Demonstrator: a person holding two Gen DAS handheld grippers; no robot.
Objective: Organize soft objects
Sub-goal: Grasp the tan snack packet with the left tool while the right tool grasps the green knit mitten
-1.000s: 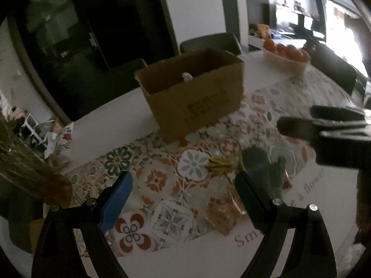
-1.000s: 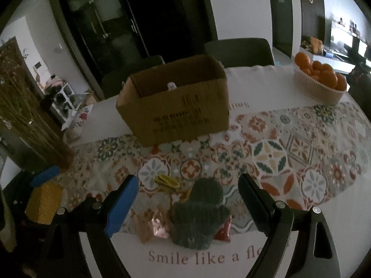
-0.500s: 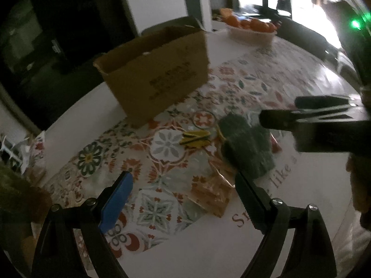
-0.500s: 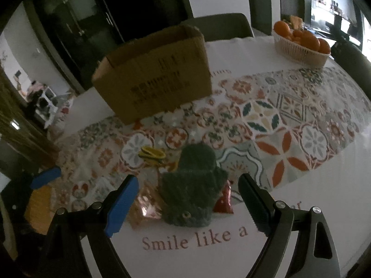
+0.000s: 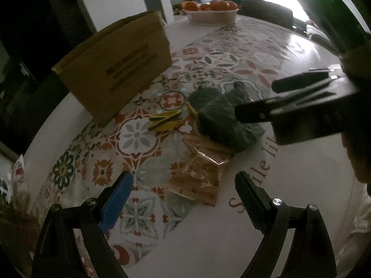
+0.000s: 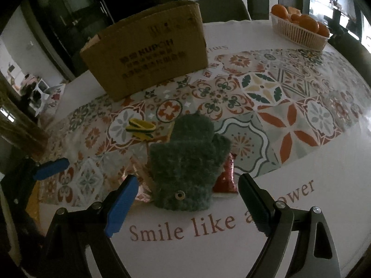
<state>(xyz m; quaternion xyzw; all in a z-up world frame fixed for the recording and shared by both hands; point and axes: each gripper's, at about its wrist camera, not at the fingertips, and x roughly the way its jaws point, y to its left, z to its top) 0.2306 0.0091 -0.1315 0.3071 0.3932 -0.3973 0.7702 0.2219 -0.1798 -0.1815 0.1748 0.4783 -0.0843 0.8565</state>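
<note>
A fuzzy dark green mitten (image 6: 187, 162) lies on the patterned tablecloth, on top of a shiny copper packet (image 5: 197, 176) and a red packet (image 6: 226, 176). The mitten also shows in the left wrist view (image 5: 220, 113). My right gripper (image 6: 187, 199) is open and empty, low over the table just in front of the mitten's cuff. My left gripper (image 5: 183, 197) is open and empty, just in front of the copper packet. A yellow and green band (image 6: 141, 127) lies left of the mitten. An open cardboard box (image 6: 148, 53) stands behind them.
A white basket of oranges (image 6: 299, 30) stands at the far right of the round table. Dried grass stalks (image 6: 16, 127) stand at the left edge. Dark chairs (image 6: 222, 9) ring the far side. My right gripper crosses the left wrist view (image 5: 289, 97) above the mitten.
Both grippers have come lower and closer to the pile. The mitten and packets now loom larger in both views. Nothing on the table has moved.
</note>
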